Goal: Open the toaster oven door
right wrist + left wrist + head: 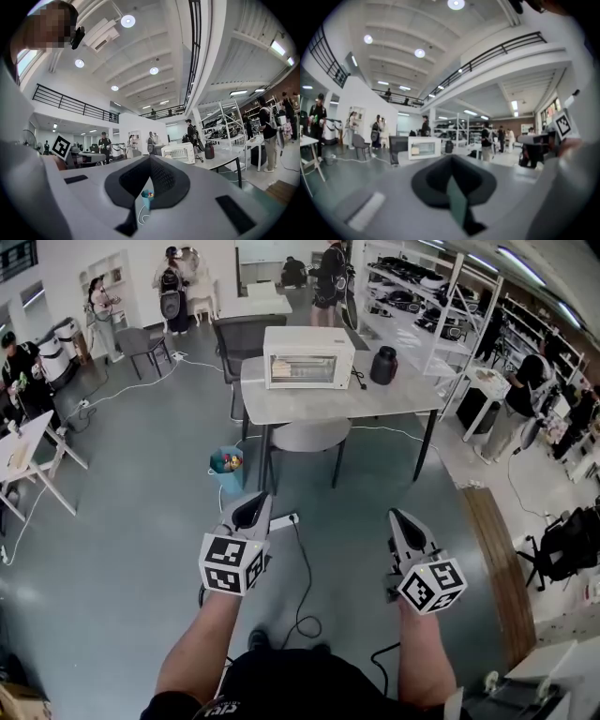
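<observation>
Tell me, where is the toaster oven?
In the head view the toaster oven sits top centre on the grey table, left of the black jug.

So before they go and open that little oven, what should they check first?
1. Toaster oven door shut and facing them: ok.
2. Both tools empty: ok, left tool and right tool hold nothing.
3. Jaws open for a grip: not ok, both are shut.
4. Oven within reach: not ok, its table stands well ahead across the floor.
5. Walkway clear: not ok, a cable lies on the floor just ahead, and a blue bin sits by the table.
6. Where to grip the door: cannot tell, too small from here.
</observation>
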`<state>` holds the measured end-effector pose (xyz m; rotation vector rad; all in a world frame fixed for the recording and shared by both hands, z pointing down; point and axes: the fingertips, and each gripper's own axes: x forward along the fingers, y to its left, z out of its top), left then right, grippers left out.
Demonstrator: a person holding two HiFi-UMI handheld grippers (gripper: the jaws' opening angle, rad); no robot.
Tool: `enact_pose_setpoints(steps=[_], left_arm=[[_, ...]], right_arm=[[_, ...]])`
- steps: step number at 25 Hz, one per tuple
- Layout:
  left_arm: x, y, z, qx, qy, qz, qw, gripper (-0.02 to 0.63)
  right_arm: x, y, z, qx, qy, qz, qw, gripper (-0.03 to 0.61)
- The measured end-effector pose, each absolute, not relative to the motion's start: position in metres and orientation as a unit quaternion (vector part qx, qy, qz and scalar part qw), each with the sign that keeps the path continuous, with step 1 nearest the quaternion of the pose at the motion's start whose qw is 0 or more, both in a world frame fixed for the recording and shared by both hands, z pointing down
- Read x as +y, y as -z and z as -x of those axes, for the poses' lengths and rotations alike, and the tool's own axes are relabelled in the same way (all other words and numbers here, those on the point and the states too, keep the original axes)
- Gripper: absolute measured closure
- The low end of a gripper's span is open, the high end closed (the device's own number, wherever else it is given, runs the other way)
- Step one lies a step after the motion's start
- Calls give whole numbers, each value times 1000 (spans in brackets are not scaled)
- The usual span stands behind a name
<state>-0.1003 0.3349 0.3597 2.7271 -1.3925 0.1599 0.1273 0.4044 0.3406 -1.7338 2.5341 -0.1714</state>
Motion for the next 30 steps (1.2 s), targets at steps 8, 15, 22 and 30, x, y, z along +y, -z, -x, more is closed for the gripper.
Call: enact_pose_setpoints(steps=[8, 15, 22, 30], left_arm=[[355, -351, 68, -457, -47, -888, 31, 606], [383, -349, 22, -448, -47, -893, 23, 606], [405, -363, -4, -437, -61, -897, 26, 606], [389, -361, -11, -436, -59, -898, 24, 606]], right_arm=[[429, -341, -154, 828, 66, 552, 66, 586], [457, -354, -190, 829, 94, 546, 83, 586], [465, -364, -200, 835, 112, 531, 86, 586], [448, -367, -198, 842, 122, 519, 81, 586]])
